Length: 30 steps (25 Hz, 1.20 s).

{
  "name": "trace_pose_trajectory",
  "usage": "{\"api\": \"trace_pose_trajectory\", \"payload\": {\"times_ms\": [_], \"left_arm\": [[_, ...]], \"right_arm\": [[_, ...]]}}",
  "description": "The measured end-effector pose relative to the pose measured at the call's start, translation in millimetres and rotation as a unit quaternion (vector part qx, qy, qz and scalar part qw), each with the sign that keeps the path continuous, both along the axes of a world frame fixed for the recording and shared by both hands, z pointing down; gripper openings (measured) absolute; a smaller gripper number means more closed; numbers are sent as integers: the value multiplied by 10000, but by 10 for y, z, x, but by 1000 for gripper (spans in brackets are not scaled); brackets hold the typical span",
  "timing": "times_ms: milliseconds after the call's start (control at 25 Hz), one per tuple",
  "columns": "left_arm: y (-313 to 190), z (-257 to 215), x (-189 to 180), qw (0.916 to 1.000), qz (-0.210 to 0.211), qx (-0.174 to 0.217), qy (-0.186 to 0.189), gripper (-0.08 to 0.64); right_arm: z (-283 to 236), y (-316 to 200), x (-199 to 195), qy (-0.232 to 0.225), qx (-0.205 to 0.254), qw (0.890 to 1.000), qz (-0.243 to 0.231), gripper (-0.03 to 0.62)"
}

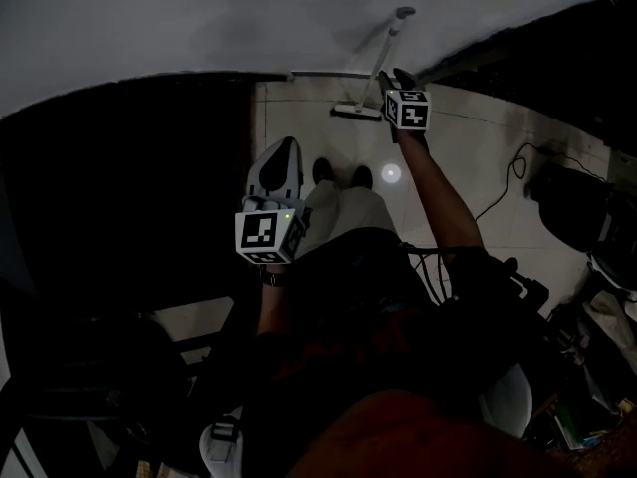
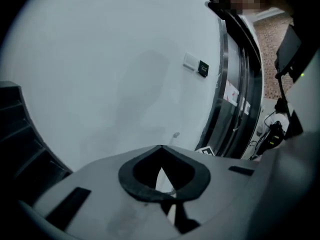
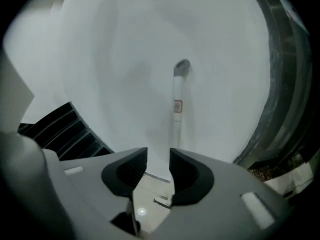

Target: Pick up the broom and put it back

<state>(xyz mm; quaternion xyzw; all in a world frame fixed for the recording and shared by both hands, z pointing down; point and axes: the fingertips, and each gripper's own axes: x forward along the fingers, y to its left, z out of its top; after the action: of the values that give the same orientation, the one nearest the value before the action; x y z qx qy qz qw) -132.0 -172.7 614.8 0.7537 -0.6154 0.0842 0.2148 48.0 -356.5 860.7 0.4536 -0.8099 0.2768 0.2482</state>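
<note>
A white broom (image 1: 383,63) leans on the white wall, its head (image 1: 356,112) on the tiled floor and its handle top (image 1: 403,13) against the wall. My right gripper (image 1: 398,78) reaches out close to the handle, at its right side. In the right gripper view the jaws (image 3: 158,153) stand apart, and the handle (image 3: 177,101) rises in line with the gap, just beyond the tips; no pad presses on it. My left gripper (image 1: 283,149) hangs lower, nearer my body, over the floor. Its tips (image 2: 160,148) meet with nothing between them.
The person's shoes (image 1: 338,174) stand on the tiles behind the broom. A black cable (image 1: 510,172) and dark equipment (image 1: 577,207) lie at the right. A dark slatted unit (image 3: 55,129) stands left of the broom. A glass door frame (image 2: 235,84) and a wall switch (image 2: 190,61) show in the left gripper view.
</note>
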Motion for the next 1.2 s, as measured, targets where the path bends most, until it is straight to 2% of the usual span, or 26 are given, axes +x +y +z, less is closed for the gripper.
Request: {"api": "trace_pose_trajectory", "payload": {"times_ms": [160,280,320,400,520,680,840,960,1080,1200], "left_arm": [[349,92,-119,9987,-186,-318,-348,5],[540,156,-145,9981,-152,-452,-378,5],[589,167,-163,9981,-140,-473,-379,5],[662,155,-167,9981,-122,-465,-374,5],[679,63,-14,9983,127,-467,-327,5],[450,-308,102,9981,576,-88,-189,5],[364,-610,13,9982,536,229,-114,5],[202,-739,108,9965,744,364,-119,5],[-157,-937,323,9925,1015,681,-84,5],[-351,-1131,479,9884,1176,955,-97,5]], "right_arm": [[446,-694,-4,113,-149,9988,457,139],[540,-1053,-17,426,-8,9987,291,172],[530,-1092,-35,564,84,9982,184,112],[500,-1028,-95,724,211,9972,-17,91],[323,-499,-109,679,323,9968,-267,89],[-331,295,-87,589,823,9922,-724,86],[-1114,932,95,486,1192,9899,-590,86],[-1793,1057,315,231,1472,9886,-202,87],[-2560,921,560,-66,1856,9823,237,86],[-3050,958,596,-294,2114,9766,250,86]]}}
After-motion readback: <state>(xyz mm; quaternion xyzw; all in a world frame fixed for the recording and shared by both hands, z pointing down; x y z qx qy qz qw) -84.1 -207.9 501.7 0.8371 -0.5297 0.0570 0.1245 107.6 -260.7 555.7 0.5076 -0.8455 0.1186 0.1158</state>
